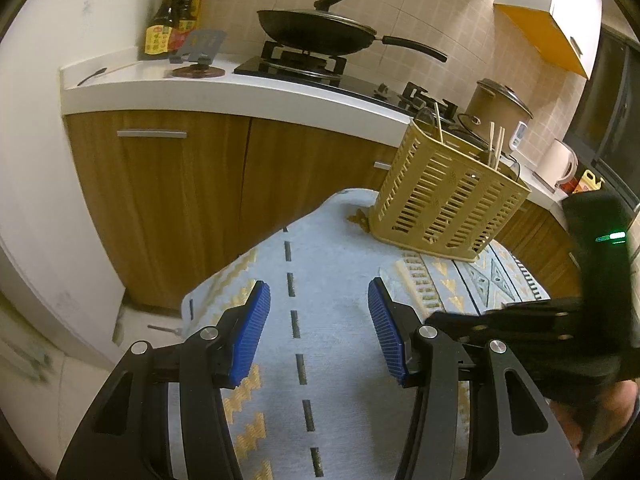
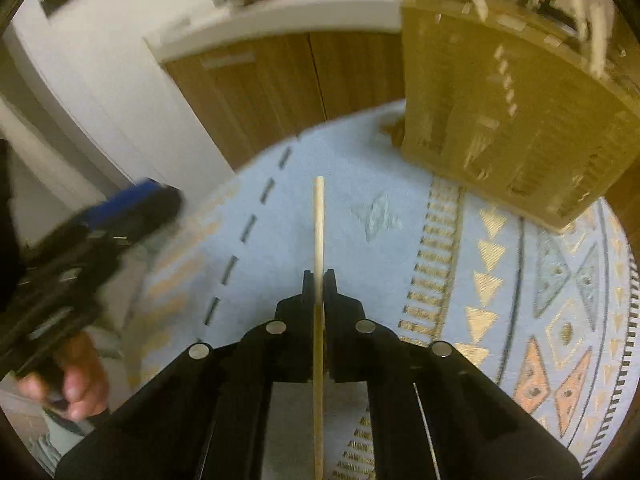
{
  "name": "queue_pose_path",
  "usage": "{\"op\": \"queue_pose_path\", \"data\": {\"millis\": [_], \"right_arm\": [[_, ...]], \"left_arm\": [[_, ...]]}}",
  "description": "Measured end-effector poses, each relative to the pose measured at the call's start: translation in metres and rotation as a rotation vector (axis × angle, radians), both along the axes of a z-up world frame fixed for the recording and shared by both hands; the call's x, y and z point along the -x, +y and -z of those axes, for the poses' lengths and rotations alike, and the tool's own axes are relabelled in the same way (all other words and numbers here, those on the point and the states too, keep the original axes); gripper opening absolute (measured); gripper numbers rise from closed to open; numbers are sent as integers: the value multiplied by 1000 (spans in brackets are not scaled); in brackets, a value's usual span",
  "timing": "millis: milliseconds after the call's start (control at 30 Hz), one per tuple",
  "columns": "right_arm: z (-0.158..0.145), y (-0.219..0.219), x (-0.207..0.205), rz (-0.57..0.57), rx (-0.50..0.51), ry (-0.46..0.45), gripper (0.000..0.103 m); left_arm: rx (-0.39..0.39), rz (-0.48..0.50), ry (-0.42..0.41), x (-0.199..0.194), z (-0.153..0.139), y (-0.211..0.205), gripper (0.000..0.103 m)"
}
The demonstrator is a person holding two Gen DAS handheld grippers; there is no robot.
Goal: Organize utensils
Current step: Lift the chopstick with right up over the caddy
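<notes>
A tan slotted utensil basket [image 1: 448,200] stands on the patterned cloth at the table's far right, with a few chopsticks [image 1: 496,146] upright in it. It shows blurred in the right wrist view [image 2: 512,112]. My left gripper [image 1: 319,312] is open and empty above the cloth, short of the basket. My right gripper [image 2: 319,276] is shut on a wooden chopstick [image 2: 319,216], which points forward above the cloth, left of the basket. The left gripper [image 2: 132,204] also shows at the left of the right wrist view.
The light blue patterned tablecloth [image 1: 320,240] covers the table. Behind it are wooden cabinets [image 1: 168,200], a white counter with a wok [image 1: 320,30] on a stove, sauce bottles [image 1: 172,12], a rice cooker [image 1: 500,108] and a kettle [image 1: 560,160].
</notes>
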State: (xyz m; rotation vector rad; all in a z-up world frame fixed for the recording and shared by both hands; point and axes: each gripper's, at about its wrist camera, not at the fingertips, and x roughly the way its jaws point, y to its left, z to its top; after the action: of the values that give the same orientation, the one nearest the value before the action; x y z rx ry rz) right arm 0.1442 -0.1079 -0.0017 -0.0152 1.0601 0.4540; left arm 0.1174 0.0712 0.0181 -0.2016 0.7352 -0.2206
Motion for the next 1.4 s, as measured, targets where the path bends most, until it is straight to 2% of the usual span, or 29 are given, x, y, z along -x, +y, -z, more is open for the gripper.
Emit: {"op": "queue_pose_path", "data": {"millis": [267, 367, 500, 633, 767, 900, 1067, 1233, 1400], "right_arm": [[-69, -43, 43, 71, -126, -271, 3], [-98, -66, 41, 137, -150, -396, 3], [-135, -97, 39, 224, -179, -571, 3], [-150, -119, 20, 289, -219, -647, 3], [-156, -142, -7, 341, -234, -695, 3], [-162, -148, -34, 387, -183, -784, 3], [-160, -146, -58, 428, -110, -871, 3], [-145, -141, -81, 446, -63, -914, 3], [-121, -145, -89, 471, -80, -914, 3]], "left_arm": [[-40, 54, -27, -11, -22, -28, 50], [-69, 68, -30, -22, -39, -46, 50], [-15, 100, -63, -36, -59, -64, 50], [-4, 129, -86, -50, -65, -86, 50], [-22, 166, -95, -64, -65, -106, 50], [-18, 181, -102, -71, -60, -113, 50], [58, 215, -93, -75, -50, -110, 50], [67, 214, -93, -77, -42, -111, 50], [73, 206, -84, -81, -38, -108, 50]]}}
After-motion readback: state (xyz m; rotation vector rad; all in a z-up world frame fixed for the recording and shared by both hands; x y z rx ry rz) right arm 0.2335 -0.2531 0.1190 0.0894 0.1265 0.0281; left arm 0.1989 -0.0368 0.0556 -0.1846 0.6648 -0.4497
